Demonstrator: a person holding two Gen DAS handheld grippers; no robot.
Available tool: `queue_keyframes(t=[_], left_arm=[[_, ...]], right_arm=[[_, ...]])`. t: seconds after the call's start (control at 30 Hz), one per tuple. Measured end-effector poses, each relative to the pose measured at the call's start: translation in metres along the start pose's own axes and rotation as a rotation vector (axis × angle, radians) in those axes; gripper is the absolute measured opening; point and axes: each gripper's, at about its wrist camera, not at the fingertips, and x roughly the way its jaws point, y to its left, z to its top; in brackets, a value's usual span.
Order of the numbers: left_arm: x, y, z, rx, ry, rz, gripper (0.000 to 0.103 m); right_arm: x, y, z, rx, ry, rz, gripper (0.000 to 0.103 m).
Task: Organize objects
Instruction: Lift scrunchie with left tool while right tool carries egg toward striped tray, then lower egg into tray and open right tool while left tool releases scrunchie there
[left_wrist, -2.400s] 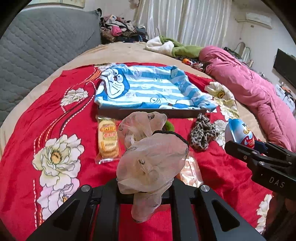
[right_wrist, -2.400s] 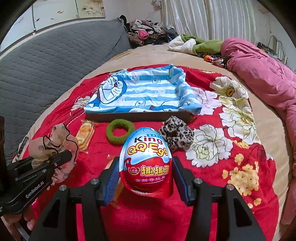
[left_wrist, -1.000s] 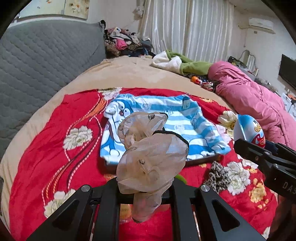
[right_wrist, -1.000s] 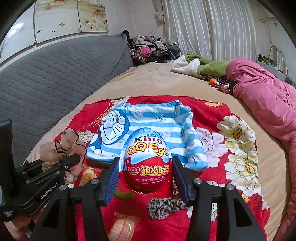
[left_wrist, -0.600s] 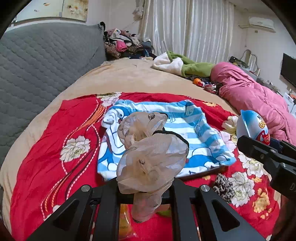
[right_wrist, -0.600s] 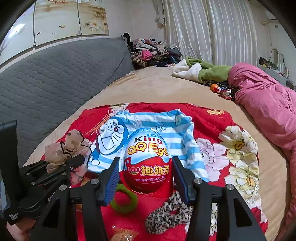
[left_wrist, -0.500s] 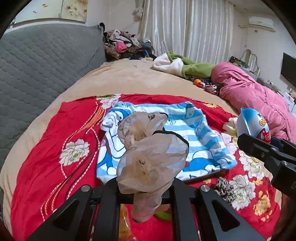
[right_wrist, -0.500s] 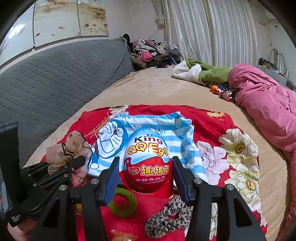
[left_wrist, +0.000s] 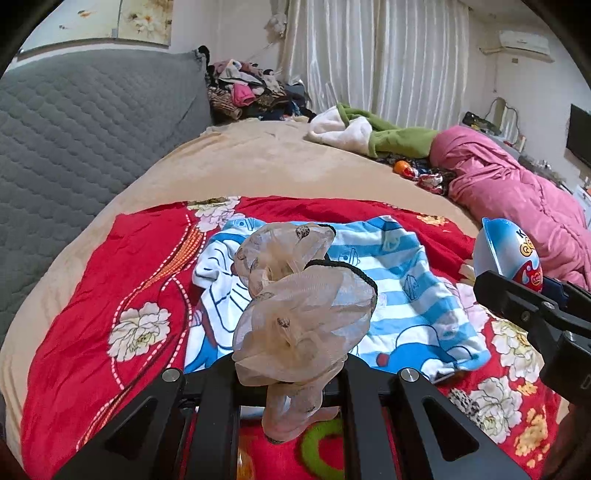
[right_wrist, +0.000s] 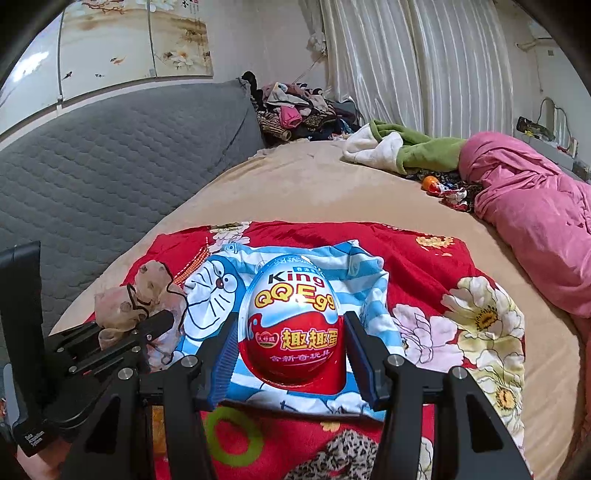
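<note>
Left gripper (left_wrist: 291, 373) angled downward, clamped on beige scrunchie (left_wrist: 299, 314) above the striped box (left_wrist: 413, 295). Right gripper (right_wrist: 291, 354), alongside, likewise angled, grips toy egg (right_wrist: 293, 325).

Beige sheer scrunchie (left_wrist: 303, 317), red-and-blue egg (right_wrist: 295, 325), blue-striped cartoon tray (left_wrist: 413, 295), red floral cloth (left_wrist: 110, 295).

I see a grey quilted headboard (left_wrist: 85, 122) along the left, white curtains (left_wrist: 376, 59) at the back and a pile of clothes (left_wrist: 247, 92) in the corner. A pink duvet (right_wrist: 532, 206) lies bunched at right, beside a green-and-white garment (right_wrist: 402, 147), possibly a robe.
</note>
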Motion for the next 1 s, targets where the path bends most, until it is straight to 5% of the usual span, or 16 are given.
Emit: queue_keyframes(t=[1.0], left_arm=[[0.109, 0.011, 0.02, -0.003, 0.071, 0.046, 0.011]], right_arm=[[0.115, -0.013, 0.018, -0.012, 0.087, -0.063, 0.055]])
